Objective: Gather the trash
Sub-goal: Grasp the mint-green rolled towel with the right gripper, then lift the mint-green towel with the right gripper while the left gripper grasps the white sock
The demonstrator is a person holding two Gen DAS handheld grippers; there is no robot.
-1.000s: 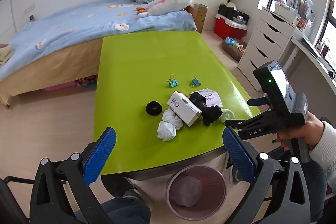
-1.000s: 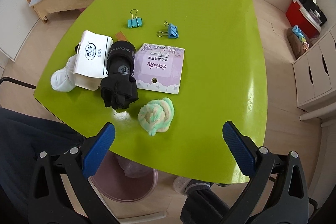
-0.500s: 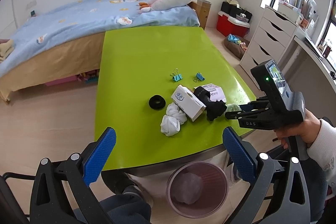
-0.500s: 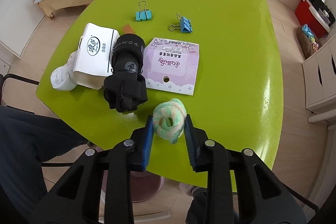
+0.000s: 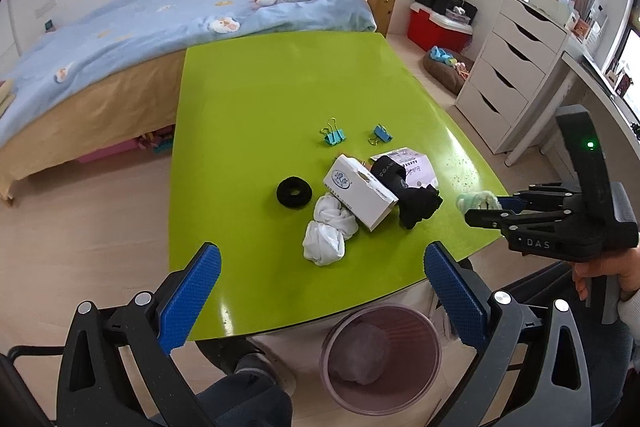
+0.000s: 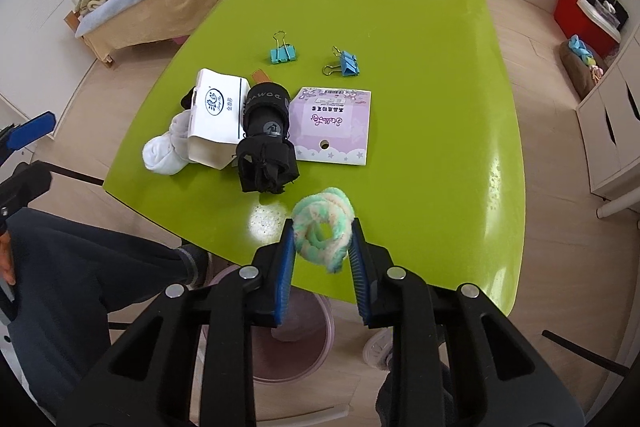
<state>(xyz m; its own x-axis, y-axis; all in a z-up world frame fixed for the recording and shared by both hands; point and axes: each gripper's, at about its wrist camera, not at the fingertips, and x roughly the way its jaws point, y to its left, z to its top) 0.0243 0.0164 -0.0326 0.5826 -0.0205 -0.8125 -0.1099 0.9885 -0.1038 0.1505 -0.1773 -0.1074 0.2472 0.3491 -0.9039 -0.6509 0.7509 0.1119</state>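
My right gripper (image 6: 322, 239) is shut on a fluffy pastel green and cream scrunchie (image 6: 320, 227) and holds it lifted above the near edge of the green table (image 6: 420, 27); it also shows in the left wrist view (image 5: 478, 202). On the table lie a white box (image 6: 216, 111), a black rolled cloth (image 6: 266, 131), a white crumpled tissue (image 5: 329, 233), a purple card (image 6: 334, 125), a black hair tie (image 5: 294, 192) and two blue binder clips (image 6: 282, 53). A pink bin (image 5: 382, 347) stands under the table's near edge. My left gripper (image 5: 320, 291) is open and empty.
A bed (image 5: 120, 39) with a blue cover stands behind the table. A white drawer unit (image 5: 516, 75) and a red box (image 5: 436, 27) are at the right. The person's legs (image 6: 80, 267) are beside the bin.
My right gripper closed on the scrunchie and lifted it off the table toward the near edge. My left gripper rose and drew back slightly, staying open.
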